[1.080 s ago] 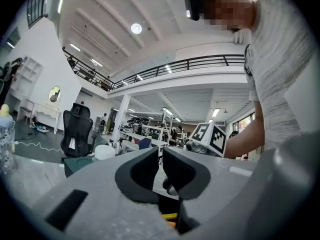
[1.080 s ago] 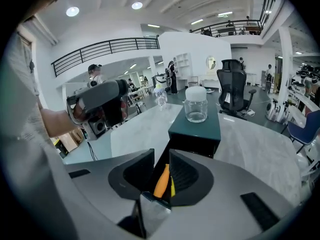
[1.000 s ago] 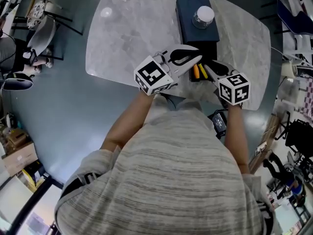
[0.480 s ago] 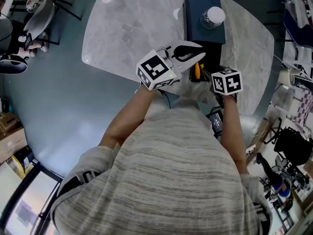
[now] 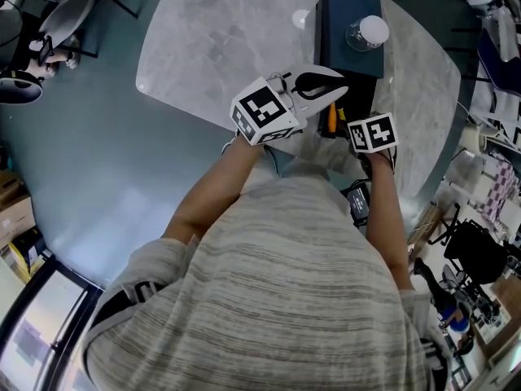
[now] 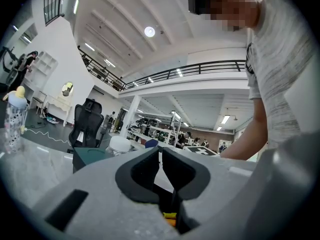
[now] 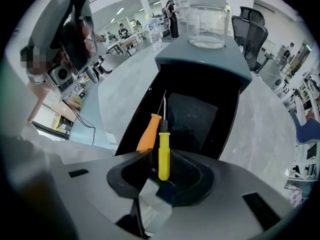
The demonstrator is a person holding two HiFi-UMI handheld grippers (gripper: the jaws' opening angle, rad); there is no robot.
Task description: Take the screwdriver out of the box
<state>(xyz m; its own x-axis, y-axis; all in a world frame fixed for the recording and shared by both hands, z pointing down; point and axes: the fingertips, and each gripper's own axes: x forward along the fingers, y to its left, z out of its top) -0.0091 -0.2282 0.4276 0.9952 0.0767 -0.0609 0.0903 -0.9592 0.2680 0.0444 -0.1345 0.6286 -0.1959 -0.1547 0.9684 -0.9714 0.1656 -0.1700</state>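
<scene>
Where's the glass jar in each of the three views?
Head view: jar at the top right, standing on the box.
Left gripper view: jar low and left of centre, mostly its white lid, behind the box.
Right gripper view: jar at top centre, on the box.
Shared landmark: the dark box under the jar.

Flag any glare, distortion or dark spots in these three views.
Head view: heavy fisheye warp, sharp, small lamp glints on the marble table. Left gripper view: black vignetted corners, ceiling lights blown out. Right gripper view: box interior near black, yellow screwdriver crisp, edges of the picture curved.
</scene>
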